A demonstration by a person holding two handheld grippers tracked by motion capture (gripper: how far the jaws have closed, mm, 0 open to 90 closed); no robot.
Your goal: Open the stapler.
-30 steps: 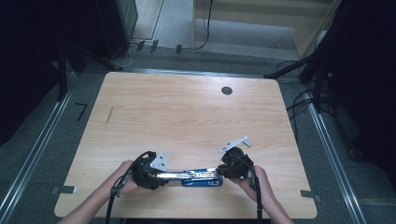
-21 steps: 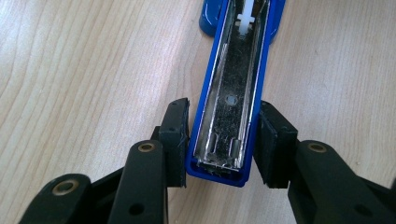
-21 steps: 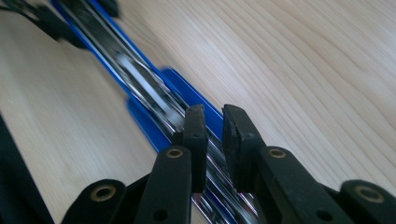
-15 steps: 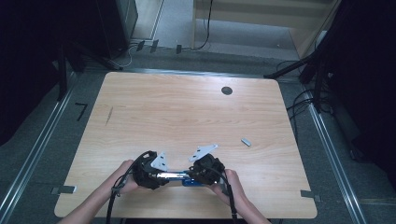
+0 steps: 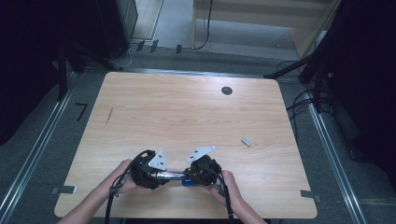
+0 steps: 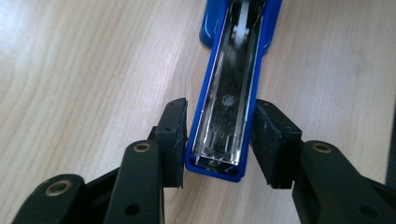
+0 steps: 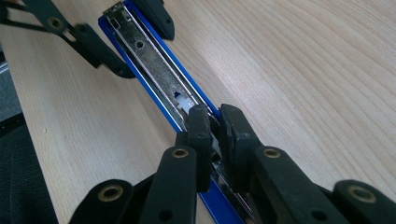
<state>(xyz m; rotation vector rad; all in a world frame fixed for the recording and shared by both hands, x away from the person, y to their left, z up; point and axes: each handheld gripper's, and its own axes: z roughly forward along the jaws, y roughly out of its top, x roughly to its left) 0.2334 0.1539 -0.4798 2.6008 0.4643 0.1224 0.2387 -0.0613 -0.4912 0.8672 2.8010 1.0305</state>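
The left gripper [image 5: 156, 173] clamps the blue stapler [image 6: 227, 107] by its front end, near the table's [image 5: 196, 112] front edge. The right gripper [image 7: 214, 135], jaws nearly shut, pinches the pusher in its open channel. It looks like reloading; next probably comes the staple strip [image 5: 246, 142], lying well apart.

This looks like a lab or test room set up for recording, not a home. A plain wooden counter [image 5: 196, 116] with a round cable hole [image 5: 226, 90] stands alone on grey carpet floor [image 5: 42, 140], framed by metal rails [image 5: 35, 154] running along both sides. Tape marks [image 5: 81, 111] sit on the floor beside it. Black cables [image 5: 303, 100] trail across the carpet at the right, and more cables [image 5: 140, 46] and plugs lie behind the counter. Dark stands or tripod legs [image 5: 299, 70] rise at the far corners, and a pale wooden cabinet [image 5: 261, 18] stands at the back. The surroundings are dim and bare.
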